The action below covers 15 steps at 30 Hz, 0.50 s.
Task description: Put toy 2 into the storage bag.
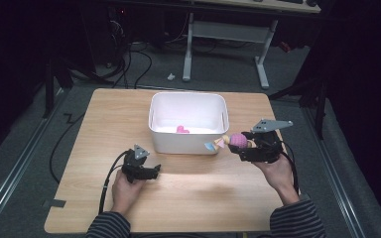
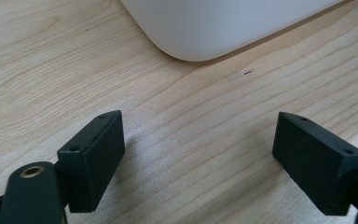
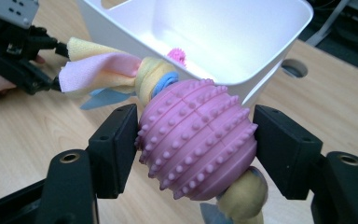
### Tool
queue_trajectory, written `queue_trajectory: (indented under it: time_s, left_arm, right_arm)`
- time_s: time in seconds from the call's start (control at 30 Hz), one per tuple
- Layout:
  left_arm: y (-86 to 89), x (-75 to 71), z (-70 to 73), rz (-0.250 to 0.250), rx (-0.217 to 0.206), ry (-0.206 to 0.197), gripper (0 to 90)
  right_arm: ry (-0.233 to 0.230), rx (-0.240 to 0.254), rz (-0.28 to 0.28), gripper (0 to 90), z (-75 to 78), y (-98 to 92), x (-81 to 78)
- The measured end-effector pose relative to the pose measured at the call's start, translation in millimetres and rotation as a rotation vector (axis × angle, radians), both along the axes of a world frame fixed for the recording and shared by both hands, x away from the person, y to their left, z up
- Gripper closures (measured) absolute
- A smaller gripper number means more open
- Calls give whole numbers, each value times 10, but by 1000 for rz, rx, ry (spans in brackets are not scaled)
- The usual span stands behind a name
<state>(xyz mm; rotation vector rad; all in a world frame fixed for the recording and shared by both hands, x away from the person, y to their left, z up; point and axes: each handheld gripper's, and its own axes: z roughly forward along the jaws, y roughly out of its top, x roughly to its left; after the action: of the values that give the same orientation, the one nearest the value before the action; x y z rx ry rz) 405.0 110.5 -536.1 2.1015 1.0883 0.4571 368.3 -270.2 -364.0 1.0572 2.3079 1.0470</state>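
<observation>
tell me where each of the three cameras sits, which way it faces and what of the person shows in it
High view: above the person's side, looking forward and down on the table; both hands and striped sleeves show.
Left gripper view: rides the left gripper, facing the tabletop and white bin; jaws apart.
Right gripper view: rides the right gripper, jaws clamped on the pink knobbed ball toy, facing the bin.
All three views share the bin.

The right gripper (image 3: 196, 151) clamps a pink studded rubber ball (image 3: 196, 137) between both black jaws. Yellow, pink and blue cloth strips (image 3: 100, 72) knot through the ball. Behind it stands a white plastic bin (image 3: 270, 44) on the wooden table (image 3: 23, 135), a small pink thing (image 3: 177, 56) inside.
</observation>
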Motion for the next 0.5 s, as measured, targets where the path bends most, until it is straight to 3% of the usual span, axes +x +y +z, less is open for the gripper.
queue_trajectory:
  time_s: [0.33,0.5]
  left_arm:
    - [-1,-1,-1,2,0,-2,171]
    - [-1,-1,-1,1,0,-2,171]
  right_arm:
    - [-38,-28,11,337,209,134,175]
    - [-40,-41,28,337,235,263,287]
